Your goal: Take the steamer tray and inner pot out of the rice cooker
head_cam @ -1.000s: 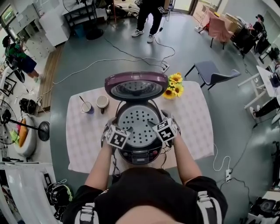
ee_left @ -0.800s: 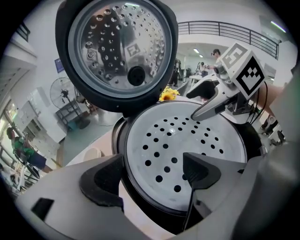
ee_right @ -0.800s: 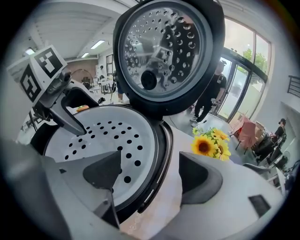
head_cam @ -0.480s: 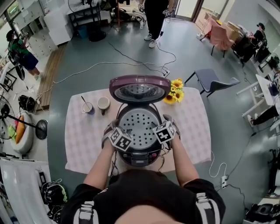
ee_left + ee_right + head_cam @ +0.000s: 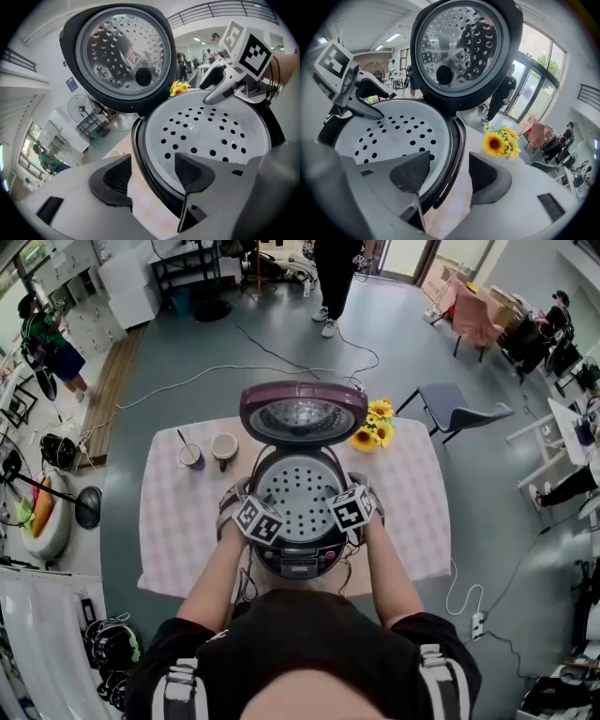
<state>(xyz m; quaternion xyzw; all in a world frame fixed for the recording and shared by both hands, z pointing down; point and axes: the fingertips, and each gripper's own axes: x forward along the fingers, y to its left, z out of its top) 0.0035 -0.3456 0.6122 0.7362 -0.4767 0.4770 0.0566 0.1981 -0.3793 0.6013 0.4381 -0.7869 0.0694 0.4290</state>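
Quick status from my end: both grippers sit at the round dark rice cooker (image 5: pixel 298 557) on the pale checked tablecloth (image 5: pixel 178 531). The cooker's purple domed lid (image 5: pixel 303 413) stands open at its back. The white perforated steamer tray (image 5: pixel 298 495) sits in the cooker's mouth, and the inner pot below it is hidden from me.

The left gripper (image 5: pixel 154 176) is at the cooker's left edge. Its jaws are apart, straddling the rim, one pad outside the cooker and one over the tray. They've just been closing, but neither pad presses on anything. The right gripper (image 5: pixel 447 176) is the same at the cooker's right edge, also just closing and gripping nothing.

Yellow sunflowers (image 5: pixel 373 425) are just behind the cooker's right side. Two small round cups (image 5: pixel 208 452) stand behind its left.
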